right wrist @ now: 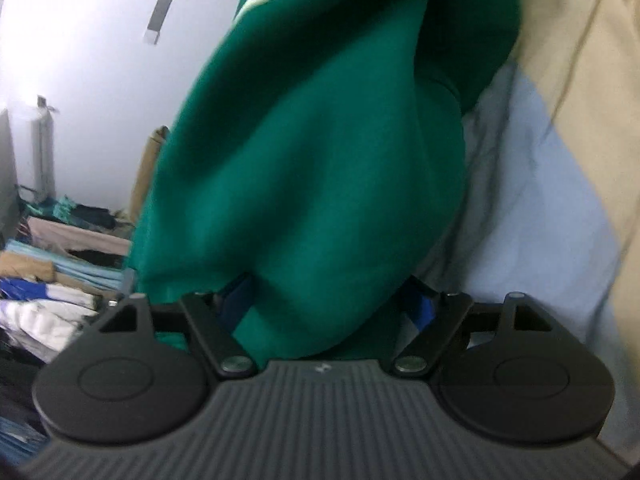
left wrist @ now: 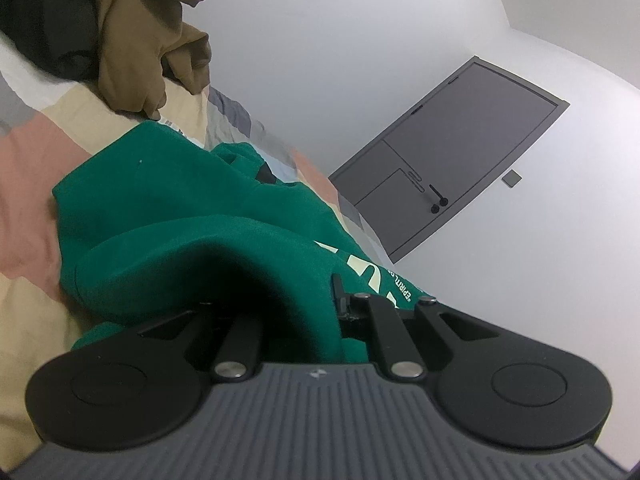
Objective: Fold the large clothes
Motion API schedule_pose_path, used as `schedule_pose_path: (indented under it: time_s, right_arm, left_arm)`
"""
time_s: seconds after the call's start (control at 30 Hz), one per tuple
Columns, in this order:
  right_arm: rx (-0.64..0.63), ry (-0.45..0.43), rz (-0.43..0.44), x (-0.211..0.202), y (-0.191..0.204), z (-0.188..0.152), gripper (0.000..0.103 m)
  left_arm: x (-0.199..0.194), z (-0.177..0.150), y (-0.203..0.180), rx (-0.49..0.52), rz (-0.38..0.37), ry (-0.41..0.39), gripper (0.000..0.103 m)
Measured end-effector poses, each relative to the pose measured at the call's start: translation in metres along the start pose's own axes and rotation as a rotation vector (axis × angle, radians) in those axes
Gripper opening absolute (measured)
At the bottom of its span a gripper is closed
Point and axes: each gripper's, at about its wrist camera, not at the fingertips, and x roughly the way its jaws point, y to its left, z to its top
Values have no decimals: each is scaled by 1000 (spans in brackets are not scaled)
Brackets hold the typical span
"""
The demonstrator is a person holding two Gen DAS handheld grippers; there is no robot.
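Observation:
A green sweatshirt [left wrist: 192,208] with pale lettering lies bunched on a patchwork bedspread [left wrist: 36,184]. In the left wrist view its cloth rises in a fold over my left gripper [left wrist: 304,292], whose arms stand close together, shut on the fabric; the fingertips are mostly buried in it. The right wrist view is blurred. There the green sweatshirt [right wrist: 312,152] hangs in front of the camera and droops between the arms of my right gripper [right wrist: 324,292], which are spread wide and open. Its fingertips are hidden behind the cloth.
A brown garment [left wrist: 136,40] and a dark one [left wrist: 48,20] lie further up the bed. A grey door [left wrist: 460,160] is set in the white wall. A heap of other clothes [right wrist: 60,280] lies at the left, and pale blue and beige bedding [right wrist: 540,200] at the right.

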Motion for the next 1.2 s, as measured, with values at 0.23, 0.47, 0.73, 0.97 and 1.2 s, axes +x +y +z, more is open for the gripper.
schedule_pose_path:
  time_s: [0.23, 0.47, 0.73, 0.97, 1.2]
  right_arm:
    - [-125, -151, 234, -26, 30, 6, 81]
    - [-199, -272, 394, -54, 48, 18, 81]
    - [-286, -114, 131, -9, 45, -1, 80]
    - [-348, -206, 100, -27, 52, 3, 12]
    - [-459, -340, 240, -81, 98, 27, 10]
  left_arm:
    - [-3, 2, 4, -30, -20, -5, 10]
    - [1, 2, 4, -40, -39, 14, 11]
    - [9, -3, 6, -48, -36, 48, 11]
    - [0, -2, -2, 6, -87, 10, 11]
    - [-33, 16, -49, 78, -225, -66, 10]
